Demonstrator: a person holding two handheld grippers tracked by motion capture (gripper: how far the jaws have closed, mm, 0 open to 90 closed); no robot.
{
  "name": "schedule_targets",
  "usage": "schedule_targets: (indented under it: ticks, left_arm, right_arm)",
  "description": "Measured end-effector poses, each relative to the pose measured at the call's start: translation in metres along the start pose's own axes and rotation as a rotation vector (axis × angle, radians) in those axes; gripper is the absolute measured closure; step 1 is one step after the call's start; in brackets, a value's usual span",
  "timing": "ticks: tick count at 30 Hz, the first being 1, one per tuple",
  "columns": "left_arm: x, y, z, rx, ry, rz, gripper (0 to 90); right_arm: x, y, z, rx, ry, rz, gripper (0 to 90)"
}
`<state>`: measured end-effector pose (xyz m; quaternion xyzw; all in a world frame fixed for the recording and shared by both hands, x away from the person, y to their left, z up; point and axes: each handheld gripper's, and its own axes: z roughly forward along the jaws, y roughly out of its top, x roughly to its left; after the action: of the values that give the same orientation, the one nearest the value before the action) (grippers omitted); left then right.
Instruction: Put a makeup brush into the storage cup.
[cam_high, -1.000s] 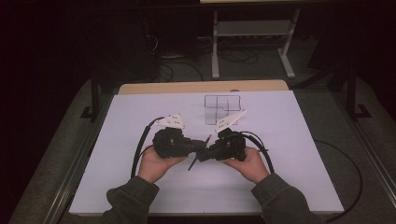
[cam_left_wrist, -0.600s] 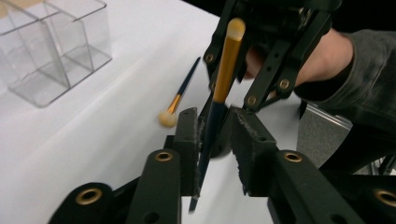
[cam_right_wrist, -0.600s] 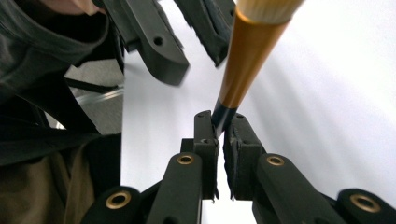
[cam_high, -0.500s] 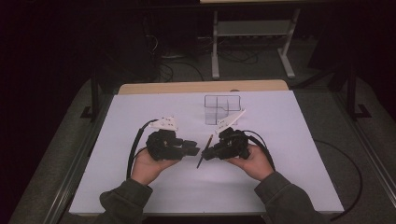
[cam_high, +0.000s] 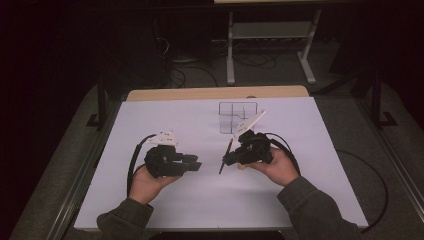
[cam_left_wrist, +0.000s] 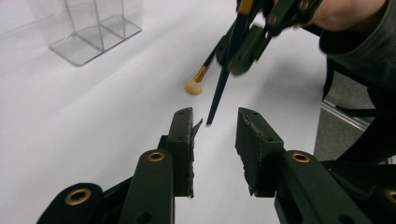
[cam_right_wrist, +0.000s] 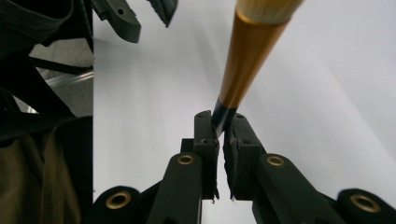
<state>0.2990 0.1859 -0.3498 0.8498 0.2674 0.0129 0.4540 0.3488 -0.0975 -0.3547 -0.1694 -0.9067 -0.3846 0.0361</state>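
Two hand-held grippers over the white surface (cam_high: 150, 120): right hand-held gripper (cam_high: 231, 159) pinching one brush (cam_high: 224, 161), left hand-held gripper (cam_high: 196, 165) just spreading, empty; one clear organizer (cam_high: 237, 116) far.

No readable text, label, brand, number or sign anywhere on table, tools or surroundings.
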Motion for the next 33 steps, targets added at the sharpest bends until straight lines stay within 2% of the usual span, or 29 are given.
schedule_targets:
  ticks: [4, 8, 14, 16, 22, 30, 33]
  left_arm:
    - [0.002, -0.006, -0.004, -0.006, 0.016, -0.014, 65.3]
    - [0.005, -0.012, -0.007, 0.005, 0.044, 0.003, 63.0]
    - [0.006, -0.021, -0.011, -0.004, 0.061, -0.017, 61.8]
    - [0.007, -0.025, -0.013, -0.001, 0.071, -0.011, 60.9]
    - [0.007, -0.036, -0.015, -0.003, 0.116, -0.015, 56.3]
    - [0.008, -0.049, -0.017, -0.006, 0.14, -0.029, 53.3]
    - [0.009, -0.053, -0.017, 0.002, 0.148, -0.019, 53.4]
  right_arm:
    - [-0.004, 0.004, -0.004, 0.019, -0.012, -0.014, 83.1]
    - [-0.007, 0.008, -0.007, 0.041, -0.026, -0.02, 83.1]
    - [-0.013, 0.011, -0.009, 0.06, -0.033, -0.01, 83.1]
    - [-0.014, 0.013, -0.01, 0.071, -0.036, -0.002, 83.1]
    - [-0.02, 0.018, -0.012, 0.084, -0.046, -0.01, 83.1]
    - [-0.025, 0.023, -0.02, 0.094, -0.071, -0.009, 83.1]
    - [-0.026, 0.024, -0.024, 0.094, -0.087, -0.006, 83.1]
